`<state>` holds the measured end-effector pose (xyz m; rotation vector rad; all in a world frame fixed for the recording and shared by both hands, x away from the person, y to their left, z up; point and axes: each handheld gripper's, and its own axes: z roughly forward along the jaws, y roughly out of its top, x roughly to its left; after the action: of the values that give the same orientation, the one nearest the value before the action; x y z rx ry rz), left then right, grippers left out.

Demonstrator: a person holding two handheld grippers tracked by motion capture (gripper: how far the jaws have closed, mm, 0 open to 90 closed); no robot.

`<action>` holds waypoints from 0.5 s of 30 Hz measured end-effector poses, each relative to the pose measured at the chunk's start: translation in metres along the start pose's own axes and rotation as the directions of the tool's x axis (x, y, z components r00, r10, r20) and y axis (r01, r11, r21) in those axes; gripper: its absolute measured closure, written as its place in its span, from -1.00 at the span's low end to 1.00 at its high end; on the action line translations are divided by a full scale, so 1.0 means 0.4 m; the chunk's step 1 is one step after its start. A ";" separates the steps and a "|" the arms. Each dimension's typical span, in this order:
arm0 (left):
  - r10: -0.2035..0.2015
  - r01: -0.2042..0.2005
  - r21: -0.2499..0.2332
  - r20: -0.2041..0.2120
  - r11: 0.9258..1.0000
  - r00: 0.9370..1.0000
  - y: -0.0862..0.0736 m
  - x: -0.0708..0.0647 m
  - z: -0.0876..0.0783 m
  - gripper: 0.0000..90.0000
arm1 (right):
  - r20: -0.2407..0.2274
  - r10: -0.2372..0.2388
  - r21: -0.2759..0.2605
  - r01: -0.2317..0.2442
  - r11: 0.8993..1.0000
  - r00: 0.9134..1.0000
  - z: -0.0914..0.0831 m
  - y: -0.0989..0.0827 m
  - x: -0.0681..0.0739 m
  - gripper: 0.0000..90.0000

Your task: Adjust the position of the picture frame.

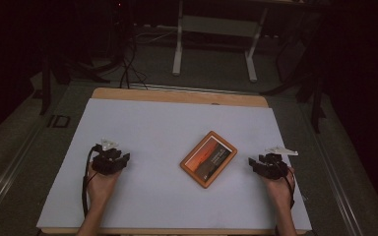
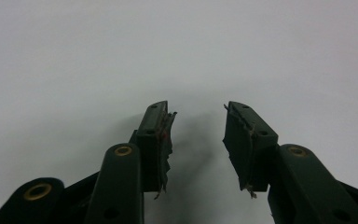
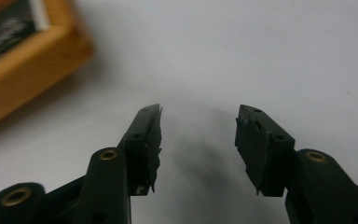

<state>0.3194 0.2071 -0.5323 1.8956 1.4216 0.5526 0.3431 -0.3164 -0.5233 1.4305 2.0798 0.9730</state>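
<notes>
While both grippers' jaws stood spread and empty, the right gripper (image 1: 257, 162) looked best placed to approach the framed picture (image 1: 208, 158) squarely from the desk's right edge, the left gripper (image 1: 119, 158) waiting.

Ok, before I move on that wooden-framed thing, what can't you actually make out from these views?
- Lettering on the framed picture: too small in the high view, blurred in the right gripper view.
- Most of the frame: cut off by the right gripper view's top and left edges.
- The frame's underside and whether it lies flat: hidden by the frame itself.
- Room behind the table: too dark in the high view.
- Left gripper and right gripper: jaws open, nothing between.
</notes>
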 end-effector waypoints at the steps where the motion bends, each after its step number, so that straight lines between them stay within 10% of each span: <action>1: 0.020 -0.020 -0.003 0.002 1.000 1.000 0.001 -0.005 -0.002 0.34 | -0.002 -0.018 0.000 0.018 1.000 1.000 -0.003 0.002 0.007 0.12; 15: 0.096 -0.091 -0.050 0.098 0.995 0.991 0.017 -0.055 -0.025 0.53 | -0.084 -0.099 0.016 0.101 0.995 0.992 -0.021 0.016 0.065 0.07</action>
<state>0.3099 0.1879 -0.5191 1.9337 1.2513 0.5225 0.3317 -0.2936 -0.5120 1.3022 2.2044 0.9886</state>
